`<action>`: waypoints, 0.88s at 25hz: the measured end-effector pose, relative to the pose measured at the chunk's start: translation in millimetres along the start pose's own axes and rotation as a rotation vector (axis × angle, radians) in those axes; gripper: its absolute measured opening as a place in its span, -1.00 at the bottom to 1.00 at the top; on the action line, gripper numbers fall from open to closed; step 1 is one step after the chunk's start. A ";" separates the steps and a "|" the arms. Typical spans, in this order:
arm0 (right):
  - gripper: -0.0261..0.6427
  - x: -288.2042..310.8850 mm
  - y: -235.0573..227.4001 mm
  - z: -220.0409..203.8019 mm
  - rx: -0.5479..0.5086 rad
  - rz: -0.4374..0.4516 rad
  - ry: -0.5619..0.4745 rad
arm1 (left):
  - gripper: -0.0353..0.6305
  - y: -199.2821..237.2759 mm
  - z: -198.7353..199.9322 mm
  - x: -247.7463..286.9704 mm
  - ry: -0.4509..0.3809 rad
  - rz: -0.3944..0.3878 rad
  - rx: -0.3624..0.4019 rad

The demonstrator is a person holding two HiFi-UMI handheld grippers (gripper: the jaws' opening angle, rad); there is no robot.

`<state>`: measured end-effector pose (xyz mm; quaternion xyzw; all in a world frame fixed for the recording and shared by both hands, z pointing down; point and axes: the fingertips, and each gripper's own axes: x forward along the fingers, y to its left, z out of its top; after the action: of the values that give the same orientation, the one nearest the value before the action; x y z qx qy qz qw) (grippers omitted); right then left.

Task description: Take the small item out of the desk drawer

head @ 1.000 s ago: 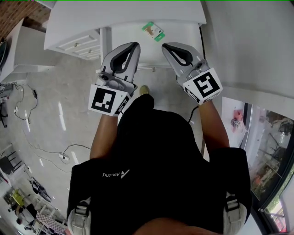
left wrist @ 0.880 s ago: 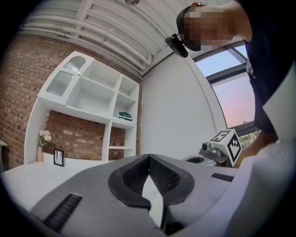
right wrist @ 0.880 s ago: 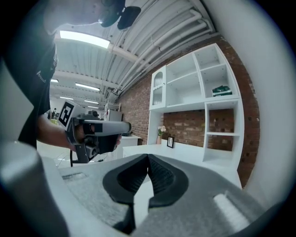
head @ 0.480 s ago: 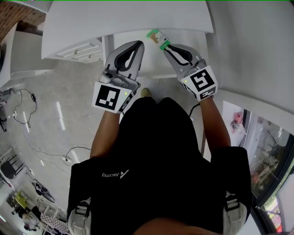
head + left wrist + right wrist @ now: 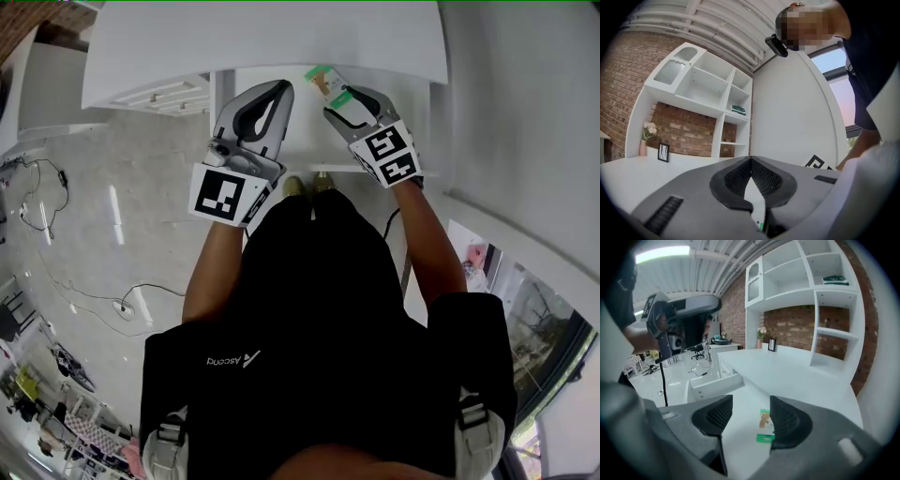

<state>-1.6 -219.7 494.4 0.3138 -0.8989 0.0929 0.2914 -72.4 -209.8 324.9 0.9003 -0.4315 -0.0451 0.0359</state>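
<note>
A small packet (image 5: 323, 82) with green ends lies flat in the open white drawer (image 5: 281, 150) under the desk top. In the right gripper view the packet (image 5: 764, 425) sits just past the right finger. My right gripper (image 5: 345, 99) hovers right over it and its jaws are opening; nothing is pressed between the pads, as the right gripper (image 5: 751, 404) view shows. My left gripper (image 5: 278, 87) stays to the left of the packet with its jaws shut and empty. In its own view the left gripper (image 5: 751, 160) points up at the wall shelves.
The white desk top (image 5: 272, 37) runs across the far side. A second set of pulled-out drawers (image 5: 159, 92) stands to the left, seen also as drawers (image 5: 715, 383) in the right gripper view. White wall shelves (image 5: 825, 310) rise behind the desk. Cables (image 5: 56, 281) trail on the floor.
My right gripper has moved forward over the packet and its jaws have parted from shut. The left gripper has hardly moved.
</note>
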 end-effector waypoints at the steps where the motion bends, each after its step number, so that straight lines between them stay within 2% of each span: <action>1: -0.20 6.8 -3.4 -5.5 0.006 0.000 0.018 | -0.90 2.5 -0.7 2.6 -0.007 0.007 -0.005; 10: 0.03 70.5 -39.5 -66.4 0.074 -0.023 0.163 | -0.90 18.3 -20.7 16.4 0.036 0.027 -0.013; 17: 0.14 115.8 -56.0 -105.7 0.078 -0.020 0.273 | -0.90 38.0 -27.4 20.1 0.044 0.065 -0.045; 22: 0.23 138.7 -60.1 -121.6 0.087 -0.001 0.333 | -0.90 52.9 -45.5 13.2 0.097 0.078 -0.039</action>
<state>4.3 -295.2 673.0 0.3067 -0.8332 0.1821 0.4226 -100.0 -252.0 374.9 0.8831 -0.4628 -0.0085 0.0761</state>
